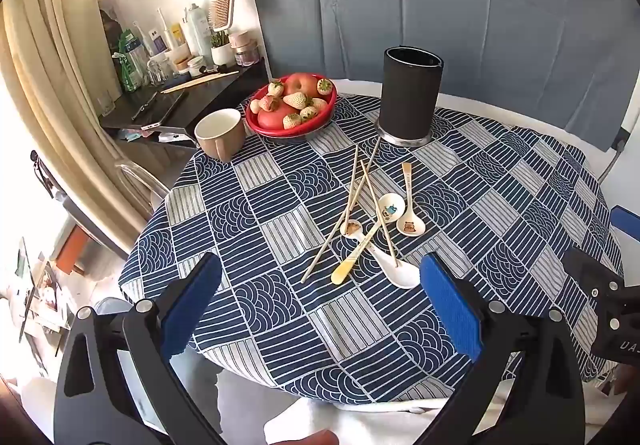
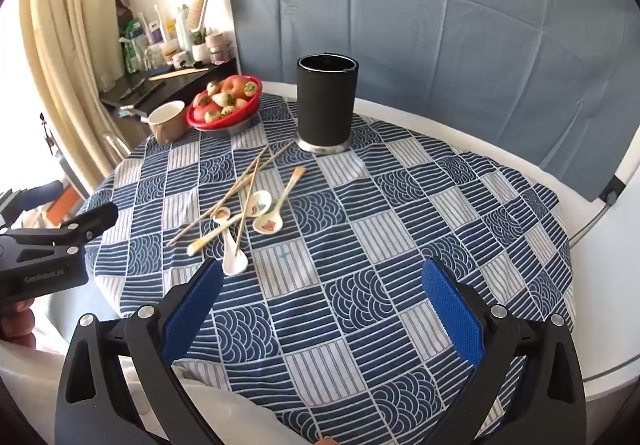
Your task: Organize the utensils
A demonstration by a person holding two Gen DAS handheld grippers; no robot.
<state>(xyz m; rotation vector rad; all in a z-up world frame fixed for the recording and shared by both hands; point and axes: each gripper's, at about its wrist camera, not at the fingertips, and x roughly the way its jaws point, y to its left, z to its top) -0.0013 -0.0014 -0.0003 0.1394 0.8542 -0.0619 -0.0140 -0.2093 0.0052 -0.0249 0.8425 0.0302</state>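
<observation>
Covering a round table, blue patterned tablecloth [image 1: 280, 213], grey backdrop [image 2: 440, 25] behind, both grippers wide apart, empty.

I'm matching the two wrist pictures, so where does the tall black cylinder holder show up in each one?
Left wrist view: tall black cylinder holder stands upper centre-right, right of the red fruit bowl.
Right wrist view: holder stands upper centre, again right of the bowl.
Shared landmark: the red fruit bowl.
</observation>
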